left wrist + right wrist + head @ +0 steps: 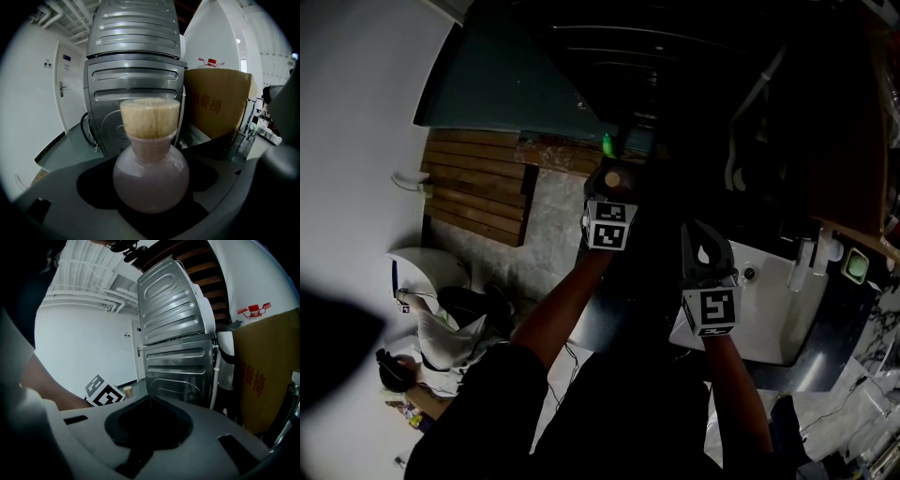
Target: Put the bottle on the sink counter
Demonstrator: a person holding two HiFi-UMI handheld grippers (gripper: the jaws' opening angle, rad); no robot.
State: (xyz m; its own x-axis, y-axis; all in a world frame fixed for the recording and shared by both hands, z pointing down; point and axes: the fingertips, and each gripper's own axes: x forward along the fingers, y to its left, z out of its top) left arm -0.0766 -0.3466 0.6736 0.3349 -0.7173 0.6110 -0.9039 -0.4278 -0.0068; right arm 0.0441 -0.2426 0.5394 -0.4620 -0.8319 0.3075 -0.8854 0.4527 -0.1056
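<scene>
A round pinkish glass bottle point(151, 180) with a cork stopper point(150, 118) stands upright between the jaws of my left gripper point(151, 194), which is shut on its belly. In the head view the left gripper point(610, 192) is held out ahead, and the bottle's cork point(617, 176) shows above its marker cube. My right gripper point(705, 255) hangs lower and to the right, near the white sink point(773, 309). Its jaws meet in the right gripper view with nothing between them point(150, 401). The left gripper's marker cube point(104, 393) shows there at left.
A ribbed grey metal appliance point(133, 70) stands straight ahead, a cardboard box point(218, 101) to its right. The sink has a faucet point(807, 260) and a dark counter point(839, 323) around it. A white toilet point(427, 272) and wooden slats point(478, 187) lie to the left.
</scene>
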